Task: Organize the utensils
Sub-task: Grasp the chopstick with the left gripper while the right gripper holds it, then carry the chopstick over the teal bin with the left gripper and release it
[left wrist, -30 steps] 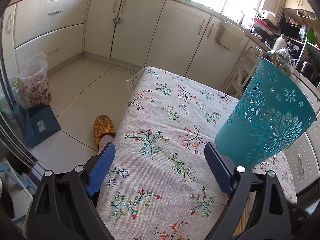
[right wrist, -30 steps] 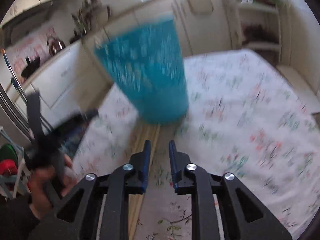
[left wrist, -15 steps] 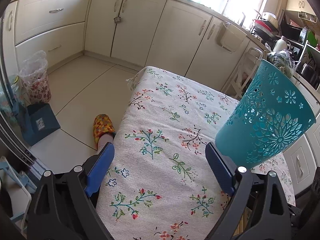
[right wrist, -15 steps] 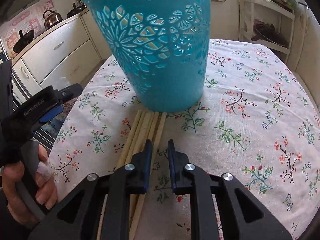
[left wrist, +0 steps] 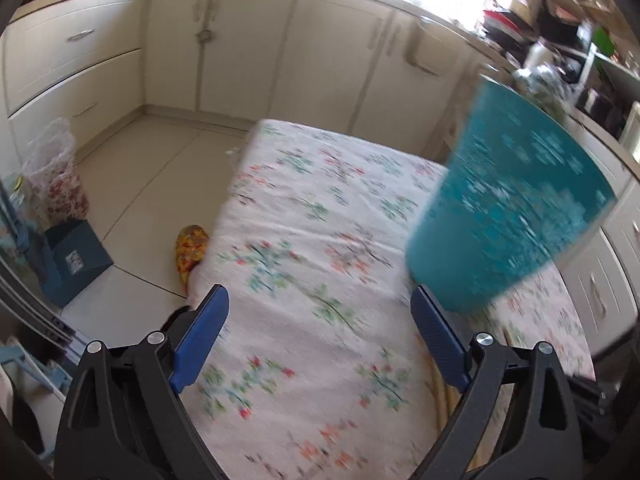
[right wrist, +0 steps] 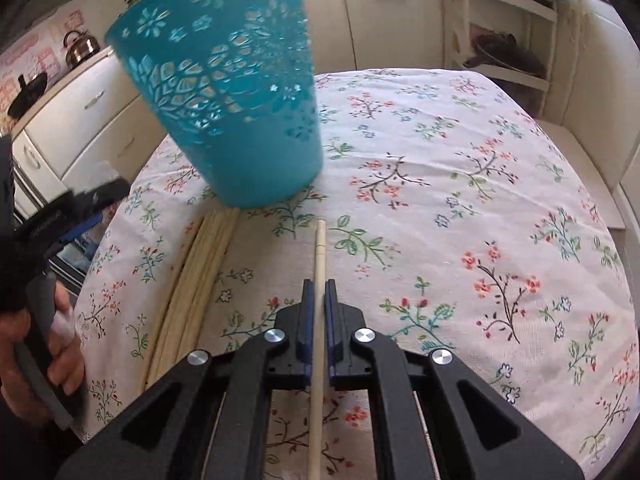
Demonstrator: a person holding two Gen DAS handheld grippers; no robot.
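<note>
A teal perforated holder cup (right wrist: 236, 92) stands upright on the floral tablecloth (right wrist: 460, 208); it also shows in the left wrist view (left wrist: 508, 208), blurred. Several pale wooden chopsticks (right wrist: 196, 276) lie in a bundle on the cloth in front of the cup. My right gripper (right wrist: 319, 286) is shut on one chopstick (right wrist: 319, 248), held above the cloth with its tip toward the cup's base. My left gripper (left wrist: 320, 312) is open and empty above the table's left part, its right finger near the cup's base.
The table's left edge drops to a tiled floor (left wrist: 132, 176) with a slippered foot (left wrist: 191, 250), a blue box (left wrist: 70, 260) and a bag (left wrist: 56, 172). Cream cabinets (left wrist: 248, 48) line the walls. A white shelf rack (right wrist: 508, 36) stands beyond the table.
My right gripper has closed on one chopstick and lifted it off the bundle, moving right. The left wrist view has shifted and blurred; the left gripper stays open.
</note>
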